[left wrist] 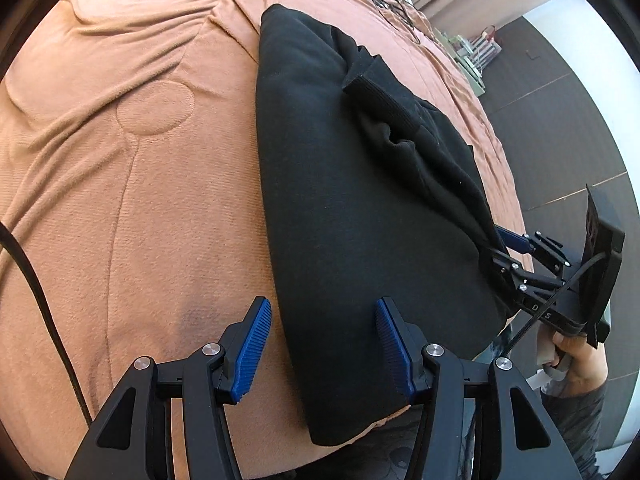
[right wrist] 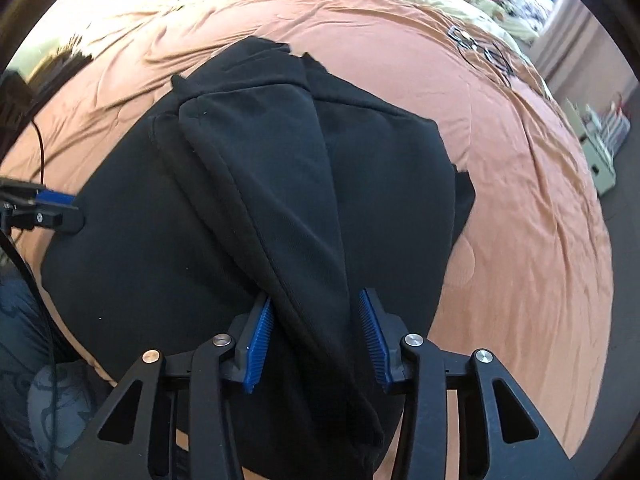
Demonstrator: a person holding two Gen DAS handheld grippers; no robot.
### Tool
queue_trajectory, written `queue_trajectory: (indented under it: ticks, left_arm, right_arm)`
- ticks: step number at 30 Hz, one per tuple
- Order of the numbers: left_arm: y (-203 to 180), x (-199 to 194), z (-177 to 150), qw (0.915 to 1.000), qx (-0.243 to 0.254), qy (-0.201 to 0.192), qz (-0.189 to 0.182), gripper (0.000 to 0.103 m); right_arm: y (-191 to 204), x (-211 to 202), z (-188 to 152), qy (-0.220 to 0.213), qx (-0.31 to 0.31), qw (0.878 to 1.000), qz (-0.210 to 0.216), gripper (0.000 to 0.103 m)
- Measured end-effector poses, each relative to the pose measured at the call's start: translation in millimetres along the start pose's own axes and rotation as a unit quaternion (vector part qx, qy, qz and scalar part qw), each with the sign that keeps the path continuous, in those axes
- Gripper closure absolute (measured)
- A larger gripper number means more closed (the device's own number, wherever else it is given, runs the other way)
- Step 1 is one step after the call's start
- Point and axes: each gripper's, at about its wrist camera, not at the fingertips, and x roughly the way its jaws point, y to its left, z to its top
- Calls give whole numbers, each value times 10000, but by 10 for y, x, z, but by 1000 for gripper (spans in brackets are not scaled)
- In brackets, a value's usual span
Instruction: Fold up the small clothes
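A black garment (left wrist: 340, 200) lies spread on an orange blanket (left wrist: 140, 160) on a bed. My left gripper (left wrist: 324, 344) is open low over the garment's near left edge. One finger is above the blanket, the other above the black cloth, and neither pad presses on it. A folded sleeve (right wrist: 280, 200) runs across the garment (right wrist: 140, 240) into my right gripper (right wrist: 316, 332), which is shut on the cloth between its blue pads. In the left wrist view the right gripper (left wrist: 508, 252) pinches the cloth at the garment's right side.
A person's hand (left wrist: 576, 356) holds the right gripper's handle by the bed's edge. A black cable (left wrist: 40, 300) crosses the blanket on the left. Eyeglasses and wires (right wrist: 480, 48) lie far back. Dark floor (left wrist: 560, 120) and a small rack (left wrist: 484, 48) are to the right.
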Motion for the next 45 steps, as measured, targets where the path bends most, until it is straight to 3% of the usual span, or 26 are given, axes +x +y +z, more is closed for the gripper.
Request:
queue_trajectory:
  ticks: [4,6,8,13,18,25,28,29,34,35,36,38,45]
  left_arm:
    - [-17,71,35,10000,-52,20,-17,47]
    - [-29,94,34,10000,-33,57,11,47]
    - [-42,107,34,9999,-25,79,56,47]
    - [-96,128,49,9998,45,141,112,47]
    - [-187,199,35,9994,167,222,210,48]
    - [-223,258,-18,9983,318,402,291,51]
    - [-249,240,-18,9979,413,434,236,51]
    - [-238,219,-17,9981,399,418,203,51]
    - [-147,97,94,9991,312,111,268,51]
    - [-121,87,127,9994,251,87,223,51]
    - [-97,83,164,9995,196,65,218,51]
    - [-74,78,212,9996,155,23,229,51]
    - [-63,110,269,9998,91,-27,151,51]
  right_arm:
    - [84,95,15,102,-242,9996,-97,67]
    - [43,93,21,89,-188,9998,-64,95]
    - [-47,33,18,-38,26,9999,-94,96]
    - [-405,-186,-88,-311,956,9920,761,97]
    - [-625,-246,-257,-373,1514,9795,1277,97]
    - [-782,-72,-528,-318,2021,9673,1500,97]
    - [-822,-30,-573,-259,2082,9676,1404,97]
    - [-808,-40,-565,-231,2064,9693,1319,95]
    - [-626,-228,-422,-259,1572,9852,626,67]
    - [-561,-282,-378,-320,1389,9885,506,51]
    - [-514,-317,-345,-366,1277,9903,414,42]
    - [-396,-381,-258,-474,973,9939,221,42]
    - [3,-298,-19,-496,183,9985,143,42]
